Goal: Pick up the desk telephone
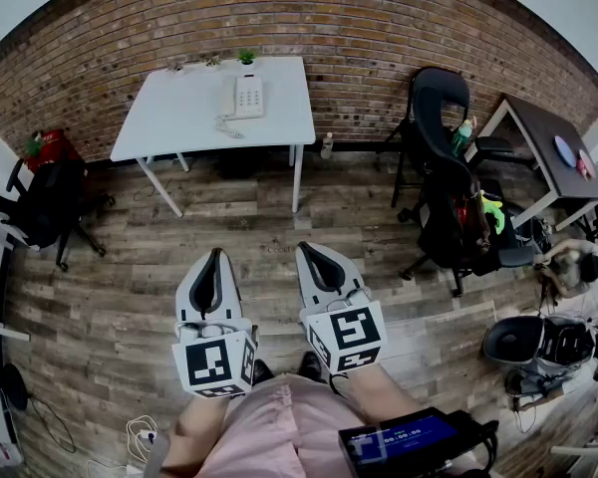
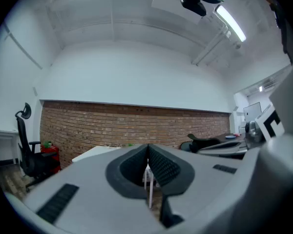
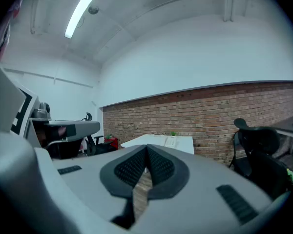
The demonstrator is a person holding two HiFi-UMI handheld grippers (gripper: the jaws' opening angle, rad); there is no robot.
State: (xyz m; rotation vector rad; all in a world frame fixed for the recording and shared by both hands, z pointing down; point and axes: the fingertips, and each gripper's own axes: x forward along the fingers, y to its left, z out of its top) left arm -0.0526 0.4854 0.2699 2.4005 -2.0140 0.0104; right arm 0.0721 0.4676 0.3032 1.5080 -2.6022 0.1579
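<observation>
A white desk telephone [image 1: 242,98] with a coiled cord lies on a white table [image 1: 179,118] against the brick wall, far ahead of me. In the right gripper view the phone [image 3: 172,141] shows faintly on that table [image 3: 151,141]. My left gripper [image 1: 217,254] is held low over the wooden floor, shut with nothing in it. My right gripper [image 1: 302,248] hangs beside it, also shut and empty. Both point toward the table from well short of it. In the left gripper view the shut jaws hide most of the table [image 2: 95,152].
A black office chair [image 1: 447,137] with things piled on it stands right of the table, beside a dark desk [image 1: 548,147]. Another black chair [image 1: 45,202] and a red object [image 1: 48,149] stand at the left. Bags and gear [image 1: 543,342] lie on the floor at right.
</observation>
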